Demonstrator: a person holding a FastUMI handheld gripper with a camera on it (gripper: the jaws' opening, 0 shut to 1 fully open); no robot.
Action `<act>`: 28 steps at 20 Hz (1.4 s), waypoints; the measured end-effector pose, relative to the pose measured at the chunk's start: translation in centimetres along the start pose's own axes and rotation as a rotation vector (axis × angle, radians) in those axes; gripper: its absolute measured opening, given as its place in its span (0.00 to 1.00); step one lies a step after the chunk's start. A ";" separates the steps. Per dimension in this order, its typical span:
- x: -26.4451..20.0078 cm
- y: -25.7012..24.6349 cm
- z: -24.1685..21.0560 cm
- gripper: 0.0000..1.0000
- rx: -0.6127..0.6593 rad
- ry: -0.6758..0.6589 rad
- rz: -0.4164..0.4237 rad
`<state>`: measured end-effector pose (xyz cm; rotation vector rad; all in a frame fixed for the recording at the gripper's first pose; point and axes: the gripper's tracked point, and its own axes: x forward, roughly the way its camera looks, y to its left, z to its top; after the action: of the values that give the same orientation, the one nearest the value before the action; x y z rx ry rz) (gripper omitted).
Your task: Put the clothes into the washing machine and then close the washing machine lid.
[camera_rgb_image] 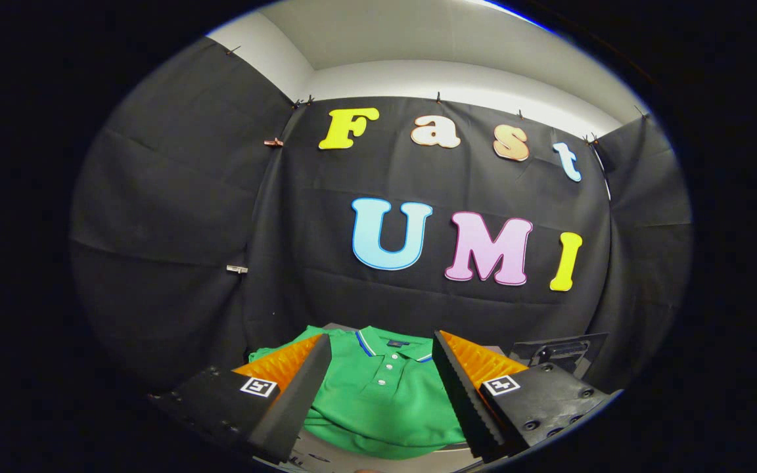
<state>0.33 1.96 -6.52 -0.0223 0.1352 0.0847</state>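
- Clothes [378, 401]: one green polo shirt is seen, of soft knit cloth, folded and slightly rumpled, with a ribbed collar edged in blue and white stripes.
- Three small white buttons are counted down its placket.
- It is laid flat on a pale grey surface [326, 458], a sliver of which is seen under its near hem; whether this surface is a bench or part of the washing machine cannot be told.
- The shirt is placed between the two fingers and just ahead of them, its collar pointing away toward the booth's black cloth wall.
- The tool [382, 387] is held spread wide, nothing being pinched; whether its fingers touch the cloth cannot be told.
- Two fingers [293, 394] are counted, each wedge-shaped, of matte black plastic with a finely toothed inner face and a ribbed orange upper side.
- One small white square marker with a black pattern is carried on each finger, two in all.
- One dark, hard-edged plastic part [559, 351] with a rectangular recess is seen beyond the right finger; what it is cannot be told.
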 end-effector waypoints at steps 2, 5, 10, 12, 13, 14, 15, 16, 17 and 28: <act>0.6 0.0 -0.9 0.98 -0.009 0.042 0.001; 1.7 0.5 -1.6 0.98 -0.027 0.094 0.025; 4.8 1.1 -4.8 0.98 -0.047 0.274 0.050; 6.4 0.2 -6.2 0.98 -0.022 0.380 0.030; 7.1 0.0 -7.3 0.98 0.003 0.441 0.026; 7.7 -0.4 -8.5 0.98 0.025 0.505 0.017; 8.2 -0.8 -9.8 0.98 0.043 0.577 0.010; 8.5 -0.8 -10.9 0.98 0.074 0.644 0.013; 8.8 -0.7 -12.2 0.99 0.106 0.708 0.019; 10.1 -1.6 -12.4 0.50 0.083 0.650 0.115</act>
<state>8.74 0.81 -20.14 0.0418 0.7895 0.1848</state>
